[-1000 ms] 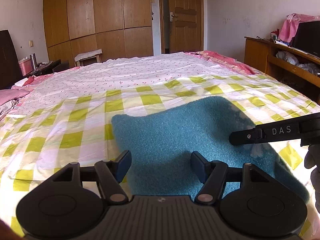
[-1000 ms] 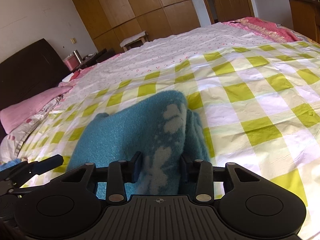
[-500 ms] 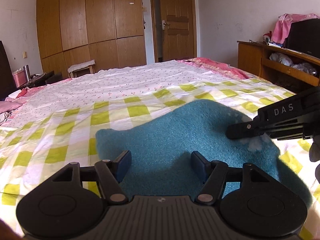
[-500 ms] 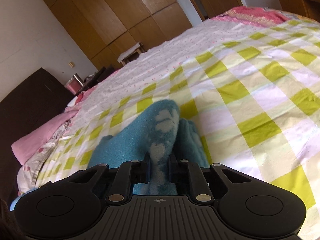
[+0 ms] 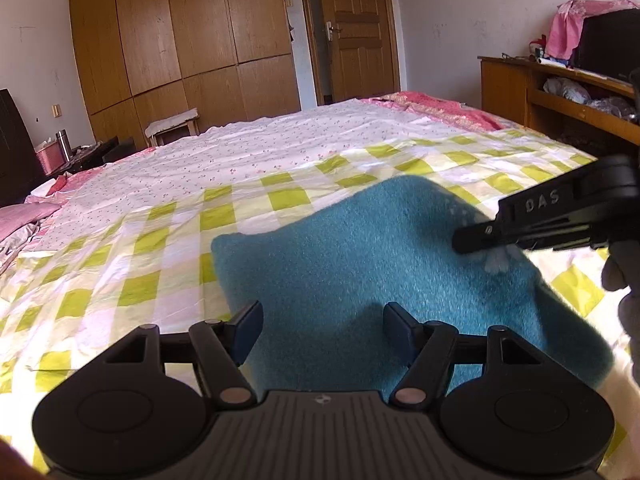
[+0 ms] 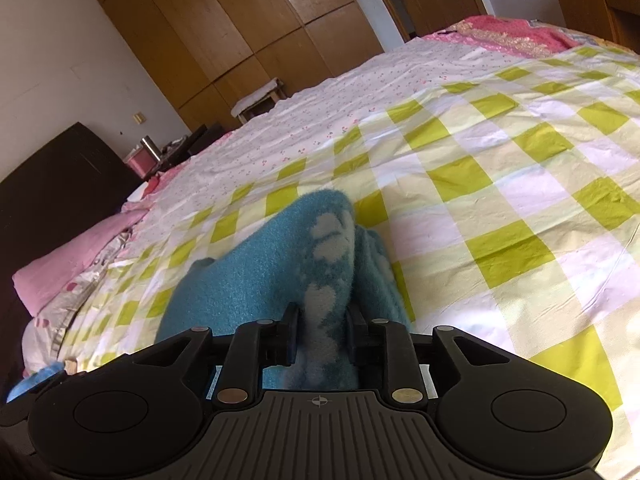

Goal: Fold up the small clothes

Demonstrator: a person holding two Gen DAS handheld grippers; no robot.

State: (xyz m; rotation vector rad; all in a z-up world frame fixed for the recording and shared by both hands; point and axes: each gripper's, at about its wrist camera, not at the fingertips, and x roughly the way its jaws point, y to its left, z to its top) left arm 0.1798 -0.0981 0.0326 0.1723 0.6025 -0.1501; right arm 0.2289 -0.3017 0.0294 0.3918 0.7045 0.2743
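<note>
A fluffy blue cloth [image 5: 360,264] with pale cloud-like marks lies on the bed's thin, wrinkled sheet [image 5: 168,240] of green, white and cream squares. In the right wrist view a raised fold of this cloth [image 6: 320,280] stands between the 2 fingers of the right claw [image 6: 320,330]; its jaws are opening, and the pads seem still touching the fold on both sides. The left claw [image 5: 322,326] hangs just above the near edge of the cloth with its jaws wide apart, holding nothing.
</note>
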